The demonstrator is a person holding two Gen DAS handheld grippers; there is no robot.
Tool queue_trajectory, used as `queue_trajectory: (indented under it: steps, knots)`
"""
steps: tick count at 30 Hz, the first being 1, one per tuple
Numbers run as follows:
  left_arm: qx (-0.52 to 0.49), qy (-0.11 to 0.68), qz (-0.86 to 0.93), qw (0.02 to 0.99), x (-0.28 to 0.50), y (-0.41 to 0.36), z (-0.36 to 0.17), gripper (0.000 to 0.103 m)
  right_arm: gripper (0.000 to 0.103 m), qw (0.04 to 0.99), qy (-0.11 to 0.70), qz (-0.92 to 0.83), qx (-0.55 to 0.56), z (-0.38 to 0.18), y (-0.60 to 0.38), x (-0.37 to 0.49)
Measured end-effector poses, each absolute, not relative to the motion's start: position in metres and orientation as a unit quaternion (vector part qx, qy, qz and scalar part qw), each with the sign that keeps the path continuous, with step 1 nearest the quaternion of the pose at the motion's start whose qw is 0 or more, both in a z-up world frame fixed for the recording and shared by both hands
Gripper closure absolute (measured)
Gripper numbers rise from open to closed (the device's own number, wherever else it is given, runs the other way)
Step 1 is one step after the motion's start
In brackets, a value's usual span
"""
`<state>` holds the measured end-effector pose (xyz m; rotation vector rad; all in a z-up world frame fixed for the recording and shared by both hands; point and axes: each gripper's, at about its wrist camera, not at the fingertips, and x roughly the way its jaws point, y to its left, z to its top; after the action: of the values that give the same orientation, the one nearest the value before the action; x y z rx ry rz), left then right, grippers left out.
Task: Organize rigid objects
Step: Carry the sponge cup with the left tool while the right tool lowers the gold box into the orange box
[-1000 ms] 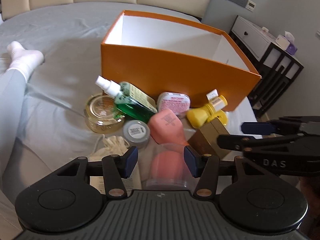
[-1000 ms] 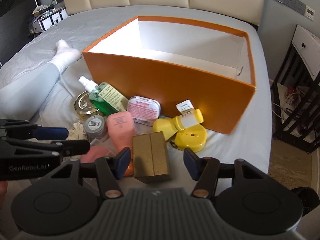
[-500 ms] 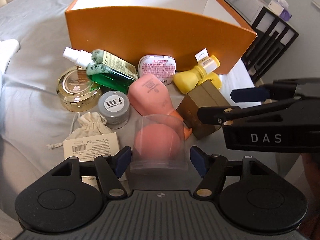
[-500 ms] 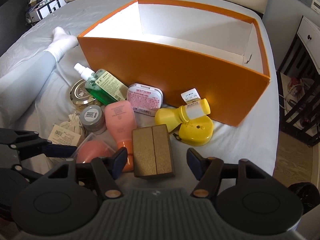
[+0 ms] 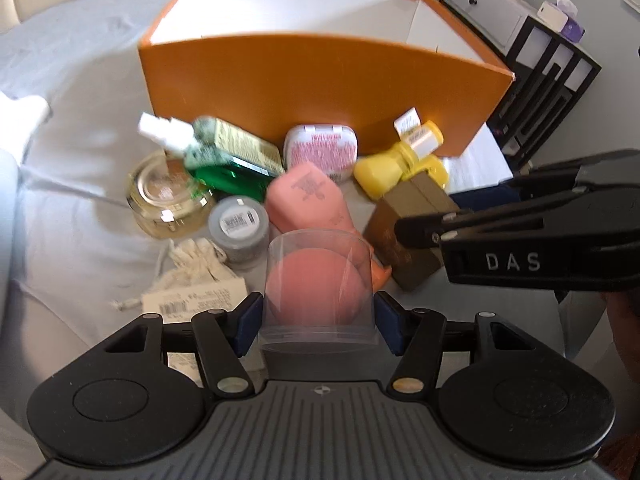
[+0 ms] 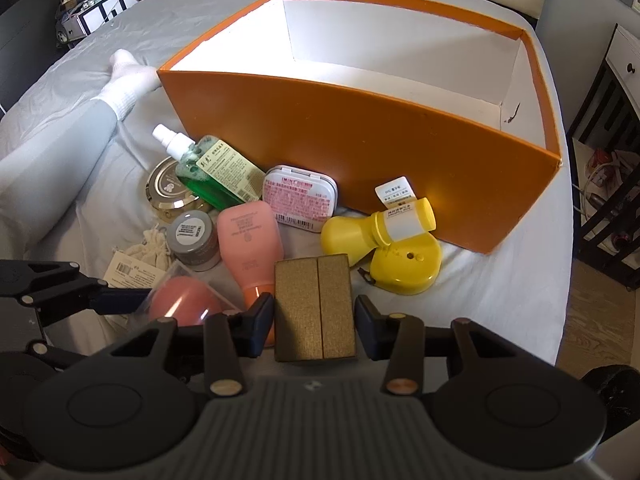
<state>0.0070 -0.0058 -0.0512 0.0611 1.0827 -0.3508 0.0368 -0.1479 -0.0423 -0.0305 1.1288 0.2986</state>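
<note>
2 yellow items (image 6: 384, 244), 1 gold box (image 6: 315, 308), 1 orange box (image 6: 360, 152).

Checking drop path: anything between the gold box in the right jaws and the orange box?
The gold box faces the orange box's near wall, with the yellow bottle and pink tin lying between.

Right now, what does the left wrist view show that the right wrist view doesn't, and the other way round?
Only the left wrist view shows the left hand-held gripper around the whole clear case holding a pink sponge. Only the right wrist view shows the right hand-held gripper straddling the gold box, plus a person's leg. Both show the orange box, green bottle and yellow bottle.
</note>
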Motion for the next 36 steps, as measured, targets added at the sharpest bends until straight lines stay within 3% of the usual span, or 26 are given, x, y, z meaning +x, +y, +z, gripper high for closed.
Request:
queue_trajectory:
  steps: [17, 27, 30, 36]
  knots:
    - [0.039, 0.446, -0.137, 0.884, -0.011, 0.021, 0.038, 0.034, 0.059, 0.853, 0.479, 0.186, 0.089, 0.045, -0.175, 0.040]
    - [0.332, 0.478, -0.260, 0.770, 0.079, -0.048, 0.111, 0.034, 0.059, 0.849, 0.482, 0.189, 0.108, 0.099, -0.198, 0.092]
    - [0.420, 0.469, -0.285, 0.723, 0.111, -0.070, 0.101, 0.034, 0.059, 0.855, 0.471, 0.177, 0.123, 0.108, -0.204, 0.122]
    - [0.400, 0.540, -0.307, 0.673, 0.188, -0.069, 0.043, 0.034, 0.059, 0.845, 0.490, 0.152, 0.151, 0.068, -0.191, 0.201]
